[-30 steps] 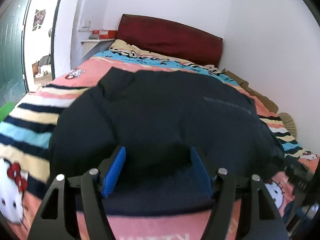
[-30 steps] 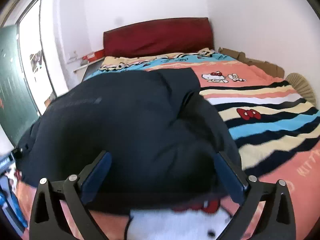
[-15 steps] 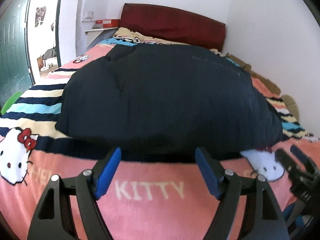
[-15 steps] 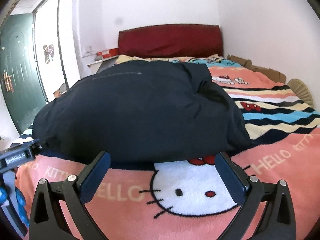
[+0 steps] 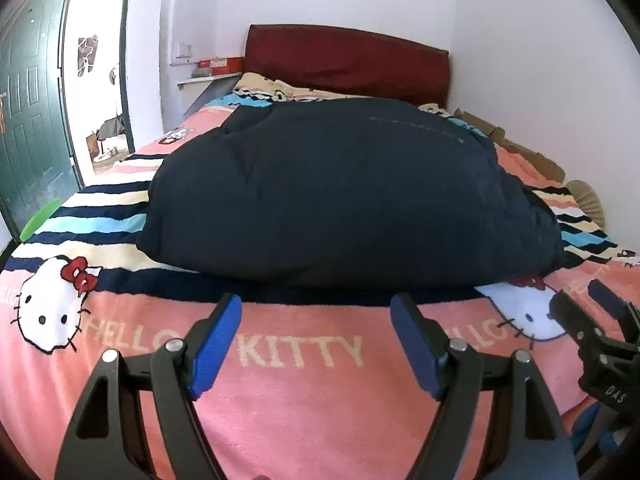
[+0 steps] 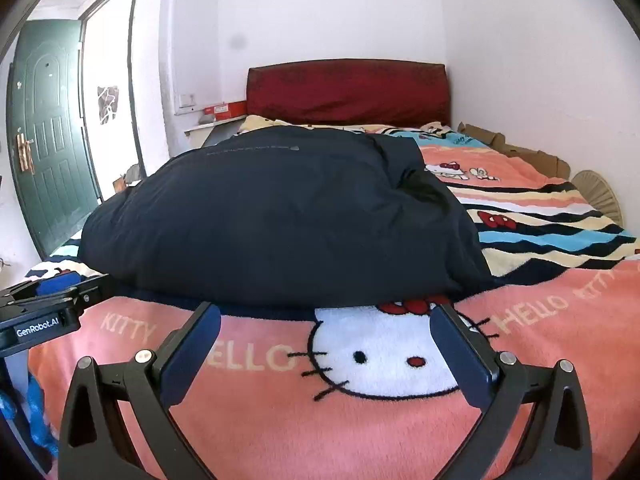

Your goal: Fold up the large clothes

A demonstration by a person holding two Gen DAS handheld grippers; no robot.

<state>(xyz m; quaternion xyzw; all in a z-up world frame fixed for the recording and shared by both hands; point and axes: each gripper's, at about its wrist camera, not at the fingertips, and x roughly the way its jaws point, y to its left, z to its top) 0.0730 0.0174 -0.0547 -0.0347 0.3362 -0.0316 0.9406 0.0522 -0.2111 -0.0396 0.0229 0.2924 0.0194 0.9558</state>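
Note:
A large dark navy puffy garment (image 5: 352,196) lies folded in a thick bundle across the middle of the bed; it also shows in the right wrist view (image 6: 280,216). My left gripper (image 5: 316,316) is open and empty, low over the pink blanket just short of the garment's near edge. My right gripper (image 6: 326,324) is open and empty, also just short of the near edge. The right gripper shows at the right edge of the left wrist view (image 5: 592,320), and the left gripper shows at the left edge of the right wrist view (image 6: 52,300).
The bed carries a pink striped Hello Kitty blanket (image 5: 304,392) and a dark red headboard (image 5: 344,64). A white wall (image 6: 540,80) runs along the right side, with cardboard (image 6: 516,148) and a woven fan (image 6: 598,196) beside it. A green door (image 6: 48,128) stands open at left.
Both grippers have drawn back from over the garment toward the foot of the bed and dropped lower. The garment now lies apart from both, resting on the blanket.

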